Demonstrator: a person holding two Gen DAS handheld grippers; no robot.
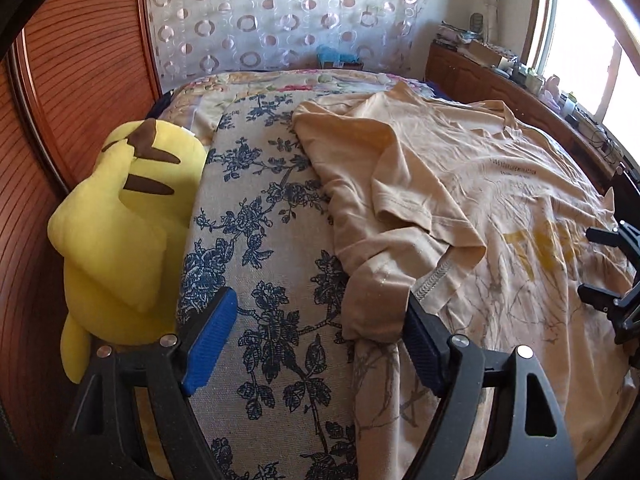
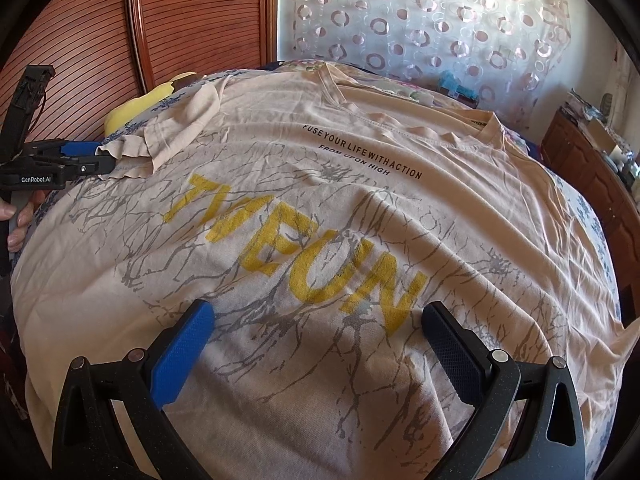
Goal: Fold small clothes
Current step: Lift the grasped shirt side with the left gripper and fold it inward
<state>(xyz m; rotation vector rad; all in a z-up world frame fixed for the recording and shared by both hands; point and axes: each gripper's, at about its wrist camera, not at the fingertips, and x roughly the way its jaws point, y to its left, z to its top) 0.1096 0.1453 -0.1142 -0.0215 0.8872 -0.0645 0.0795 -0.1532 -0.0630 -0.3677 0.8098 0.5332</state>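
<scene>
A beige T-shirt [image 2: 360,168] with yellow letters and grey crack print lies spread face up on the bed; it also shows in the left wrist view [image 1: 500,200]. Its left sleeve [image 1: 404,184] is folded inward and rumpled. My left gripper [image 1: 320,328] is open at the shirt's left edge, with a fold of cloth against its right finger [image 1: 420,340]. It also shows from the side in the right wrist view [image 2: 96,160]. My right gripper [image 2: 320,340] is open and empty over the shirt's printed front; it shows at the edge of the left wrist view [image 1: 600,264].
The bed has a cover with blue flowers [image 1: 272,240]. A yellow plush toy [image 1: 128,208] lies at its left edge against a wooden slatted wall [image 1: 80,60]. A wooden cabinet [image 1: 500,80] with clutter stands right, under a window. A patterned curtain [image 2: 420,20] hangs behind.
</scene>
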